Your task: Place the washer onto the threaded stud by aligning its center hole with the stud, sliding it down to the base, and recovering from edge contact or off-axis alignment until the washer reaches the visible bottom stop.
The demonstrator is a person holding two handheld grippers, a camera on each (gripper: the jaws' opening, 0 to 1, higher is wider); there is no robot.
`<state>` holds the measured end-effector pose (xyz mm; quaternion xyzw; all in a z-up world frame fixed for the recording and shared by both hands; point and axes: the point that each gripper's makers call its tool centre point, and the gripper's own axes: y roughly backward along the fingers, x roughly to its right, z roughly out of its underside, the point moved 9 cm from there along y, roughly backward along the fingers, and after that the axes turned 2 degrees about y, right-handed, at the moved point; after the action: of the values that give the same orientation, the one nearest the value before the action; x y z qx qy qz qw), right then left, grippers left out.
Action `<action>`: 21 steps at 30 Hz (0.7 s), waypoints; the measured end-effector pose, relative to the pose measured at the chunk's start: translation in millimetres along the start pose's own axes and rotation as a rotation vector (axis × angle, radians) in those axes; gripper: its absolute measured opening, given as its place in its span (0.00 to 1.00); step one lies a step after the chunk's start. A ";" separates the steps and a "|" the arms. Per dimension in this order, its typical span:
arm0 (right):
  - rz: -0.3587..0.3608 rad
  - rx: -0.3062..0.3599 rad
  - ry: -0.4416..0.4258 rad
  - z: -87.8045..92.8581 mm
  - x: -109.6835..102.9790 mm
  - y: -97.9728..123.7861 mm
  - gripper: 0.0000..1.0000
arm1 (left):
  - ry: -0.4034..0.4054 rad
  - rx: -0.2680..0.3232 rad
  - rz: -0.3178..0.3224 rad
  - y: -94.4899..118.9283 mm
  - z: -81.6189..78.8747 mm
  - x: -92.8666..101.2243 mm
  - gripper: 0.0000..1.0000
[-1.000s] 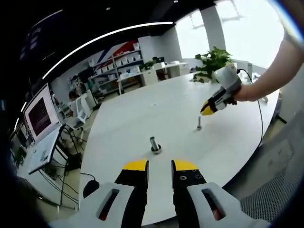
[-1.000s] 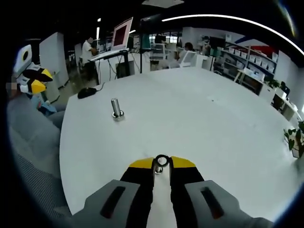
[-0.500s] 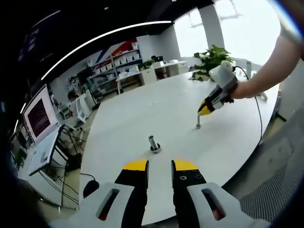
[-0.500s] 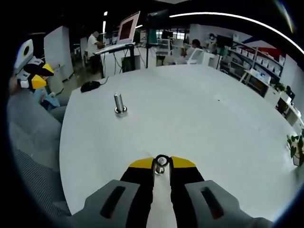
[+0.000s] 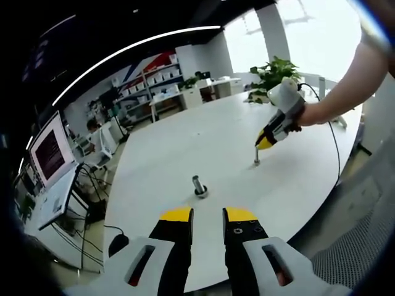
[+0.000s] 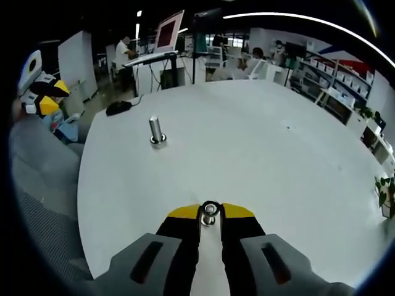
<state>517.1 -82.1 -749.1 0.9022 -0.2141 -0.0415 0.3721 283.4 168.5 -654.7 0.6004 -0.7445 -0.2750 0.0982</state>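
Washer (image 6: 210, 208) in R claw (image 6: 210, 213), over stud (image 5: 257, 158)

left view: faces across table (image 5: 185, 142) | right view: opposite | shared: tabletop

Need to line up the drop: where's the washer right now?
In the right gripper view, the washer sits pinched at the tips of the right hand-held gripper, directly over the thin stud on the white table.

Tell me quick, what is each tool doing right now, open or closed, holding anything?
Left tool: open, holding nothing, above the near edge of the white table.
Right tool: closed on the washer, right over a stud.
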 end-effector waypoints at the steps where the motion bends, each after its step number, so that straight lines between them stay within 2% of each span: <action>1: -0.003 -0.006 -0.003 1.3 0.7 -0.9 0.14 | 0.000 0.001 0.000 0.0 0.0 0.1 0.17; 21: -0.017 -0.024 0.028 -2.6 1.8 -2.9 0.14 | -0.008 -0.009 0.000 -0.1 0.4 1.5 0.17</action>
<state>520.4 -79.3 -749.1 0.9000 -0.2008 -0.0345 0.3854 282.9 167.2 -655.4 0.5987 -0.7437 -0.2808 0.0980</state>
